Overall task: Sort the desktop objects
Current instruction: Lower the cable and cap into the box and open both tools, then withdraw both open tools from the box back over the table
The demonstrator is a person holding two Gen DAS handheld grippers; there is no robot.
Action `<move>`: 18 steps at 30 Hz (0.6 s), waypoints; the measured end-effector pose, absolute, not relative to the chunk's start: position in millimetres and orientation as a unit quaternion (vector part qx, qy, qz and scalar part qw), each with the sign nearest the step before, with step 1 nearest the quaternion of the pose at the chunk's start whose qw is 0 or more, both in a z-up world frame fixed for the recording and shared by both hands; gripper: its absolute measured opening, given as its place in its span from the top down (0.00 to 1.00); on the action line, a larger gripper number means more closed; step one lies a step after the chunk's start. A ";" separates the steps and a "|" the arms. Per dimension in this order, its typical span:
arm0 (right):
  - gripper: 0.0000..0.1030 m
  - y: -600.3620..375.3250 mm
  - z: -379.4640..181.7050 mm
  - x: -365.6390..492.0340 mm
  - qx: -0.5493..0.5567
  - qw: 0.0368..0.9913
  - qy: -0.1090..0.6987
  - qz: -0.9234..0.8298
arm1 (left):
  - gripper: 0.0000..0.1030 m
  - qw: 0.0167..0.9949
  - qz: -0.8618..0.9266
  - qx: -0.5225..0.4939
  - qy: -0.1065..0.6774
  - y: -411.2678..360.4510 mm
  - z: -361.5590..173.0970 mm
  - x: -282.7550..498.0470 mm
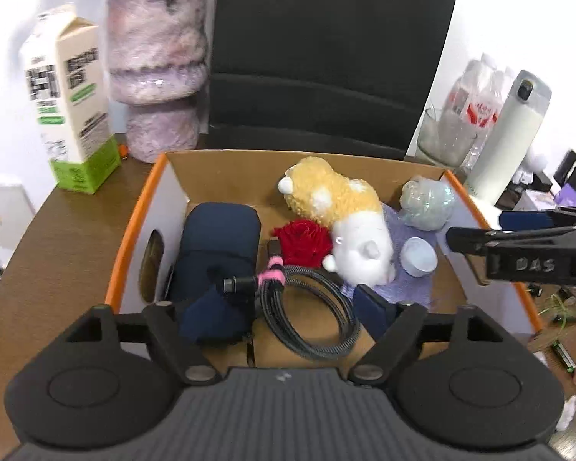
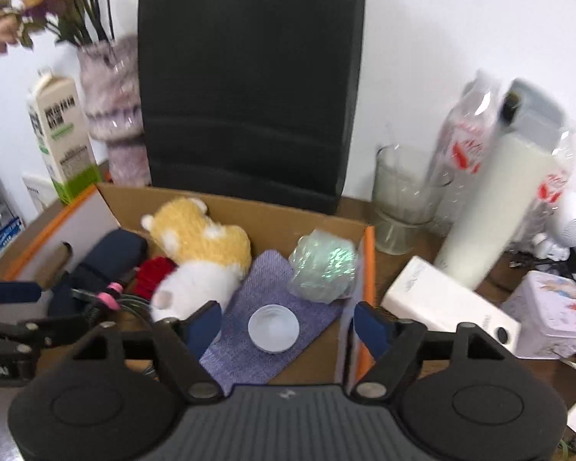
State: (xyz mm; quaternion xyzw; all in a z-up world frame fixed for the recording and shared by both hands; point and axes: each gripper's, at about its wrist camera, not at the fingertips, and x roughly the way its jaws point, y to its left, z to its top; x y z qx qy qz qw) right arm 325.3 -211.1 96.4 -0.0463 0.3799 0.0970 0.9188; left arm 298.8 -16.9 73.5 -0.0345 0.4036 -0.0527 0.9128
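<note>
A cardboard box point(image 1: 226, 171) with orange edges holds a navy pouch point(image 1: 220, 242), a coiled grey cable point(image 1: 311, 319) with a pink tie, a red yarn flower point(image 1: 303, 244), a yellow-and-white plush toy point(image 1: 341, 207), a purple cloth point(image 2: 265, 272), a white cap point(image 2: 273, 328) and a crumpled clear wrap point(image 2: 324, 271). My left gripper point(image 1: 290, 307) hovers open over the cable and the pouch, gripping nothing. My right gripper point(image 2: 288, 326) stands open above the cap on the cloth, its pads apart from it. Its fingers also enter the left wrist view over the box's right wall.
Behind the box stands a black chair back point(image 2: 249, 96). To the left are a milk carton point(image 1: 69, 115) and a furry vase point(image 1: 157, 77). To the right stand a glass jar point(image 2: 407, 196), a white bottle point(image 2: 491, 199), a white box point(image 2: 449, 303) and a printed tin point(image 2: 553, 307).
</note>
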 end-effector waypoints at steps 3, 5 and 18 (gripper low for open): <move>0.24 -220.7 108.3 303.8 -0.016 0.919 0.378 0.107 | 0.16 0.921 -0.044 -0.021 0.385 -27.5 81.4 269.3; 0.22 -223.5 110.7 283.8 -0.004 0.920 0.375 0.113 | 0.05 0.928 -0.033 -0.007 0.371 -33.7 82.1 248.1; 0.06 -238.7 74.2 77.9 0.036 0.943 0.313 0.107 | 0.00 0.946 -0.055 0.005 0.321 -37.4 47.6 77.1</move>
